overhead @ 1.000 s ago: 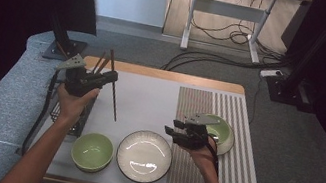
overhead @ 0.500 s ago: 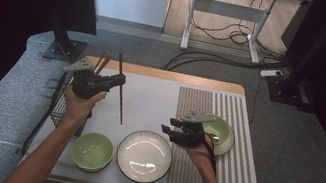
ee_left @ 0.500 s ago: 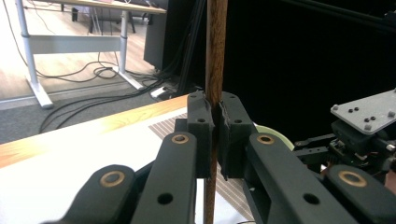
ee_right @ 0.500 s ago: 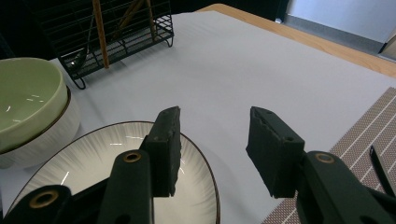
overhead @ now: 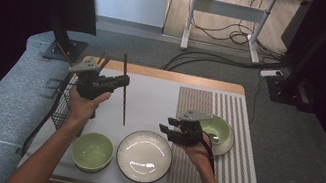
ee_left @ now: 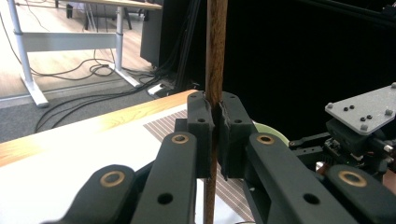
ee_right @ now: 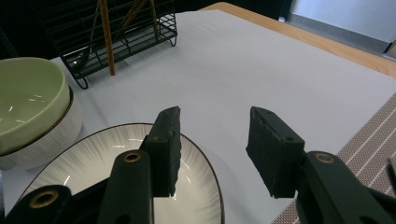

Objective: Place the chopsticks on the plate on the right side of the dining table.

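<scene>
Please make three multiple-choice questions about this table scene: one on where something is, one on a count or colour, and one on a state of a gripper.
1. Where does the white plate lie?
A. Between the two green bowls
B. Inside the wire rack
C. On the floor

2. How many green bowls stand on the table?
A. One
B. Two
C. Four

3. What is the state of the left gripper?
A. Open and empty
B. Shut on a chopstick
C. Shut on a bowl

Answers:
1. A: in the high view the plate sits between the left bowl and the right bowl.
2. B: one bowl lies near the front left, one on the striped mat.
3. B: in the left gripper view its jaws press on the brown chopstick; the right gripper is open above the plate's rim.
</scene>
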A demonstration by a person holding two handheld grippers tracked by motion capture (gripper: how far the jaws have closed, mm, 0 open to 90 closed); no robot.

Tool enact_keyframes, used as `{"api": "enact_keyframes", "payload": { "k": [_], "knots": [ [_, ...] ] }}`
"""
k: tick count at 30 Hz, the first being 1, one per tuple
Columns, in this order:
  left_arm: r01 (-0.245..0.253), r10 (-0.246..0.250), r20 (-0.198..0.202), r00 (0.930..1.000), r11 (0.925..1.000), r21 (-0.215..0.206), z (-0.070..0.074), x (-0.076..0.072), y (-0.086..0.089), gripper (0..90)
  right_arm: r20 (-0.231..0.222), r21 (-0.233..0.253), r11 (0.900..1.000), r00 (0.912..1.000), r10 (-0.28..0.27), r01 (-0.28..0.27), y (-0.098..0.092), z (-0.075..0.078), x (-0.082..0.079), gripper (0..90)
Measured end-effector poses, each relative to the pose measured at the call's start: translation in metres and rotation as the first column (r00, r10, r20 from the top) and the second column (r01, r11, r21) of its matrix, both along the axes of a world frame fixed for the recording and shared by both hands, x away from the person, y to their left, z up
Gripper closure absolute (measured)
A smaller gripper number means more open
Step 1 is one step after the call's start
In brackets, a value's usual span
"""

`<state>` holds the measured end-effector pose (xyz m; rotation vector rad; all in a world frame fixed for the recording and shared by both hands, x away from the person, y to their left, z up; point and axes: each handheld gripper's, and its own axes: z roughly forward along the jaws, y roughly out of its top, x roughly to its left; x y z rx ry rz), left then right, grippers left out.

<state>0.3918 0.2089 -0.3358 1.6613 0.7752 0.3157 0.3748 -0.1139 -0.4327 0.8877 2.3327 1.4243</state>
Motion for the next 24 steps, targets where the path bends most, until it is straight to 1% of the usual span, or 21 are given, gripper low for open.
{"api": "enact_keyframes", "payload": {
  "k": [5,6,15,24],
  "knots": [
    [0.012,-0.012,-0.004,0.9999,0.9999,0.002,-0.001,0.0,-0.009,84.5,0.007,-0.004,1.0,0.9998,0.017,-0.017,0.007,0.002,0.0,54.3],
    [0.016,-0.016,-0.003,0.9999,0.9998,0.008,-0.001,0.0,-0.01,84.5,0.007,-0.001,1.0,0.9998,0.018,-0.018,0.008,0.003,-0.001,54.3],
    [0.039,-0.039,-0.012,0.9992,0.999,0.022,-0.006,0.0,-0.022,84.5,0.004,0.008,0.999,0.9995,0.032,-0.032,0.012,0.007,0.001,55.2],
    [0.049,-0.049,-0.018,0.9987,0.9983,0.03,-0.01,0.0,-0.027,84.5,0.009,0.015,0.998,0.9984,0.056,-0.056,0.023,0.013,0.004,55.2]
  ]
}}
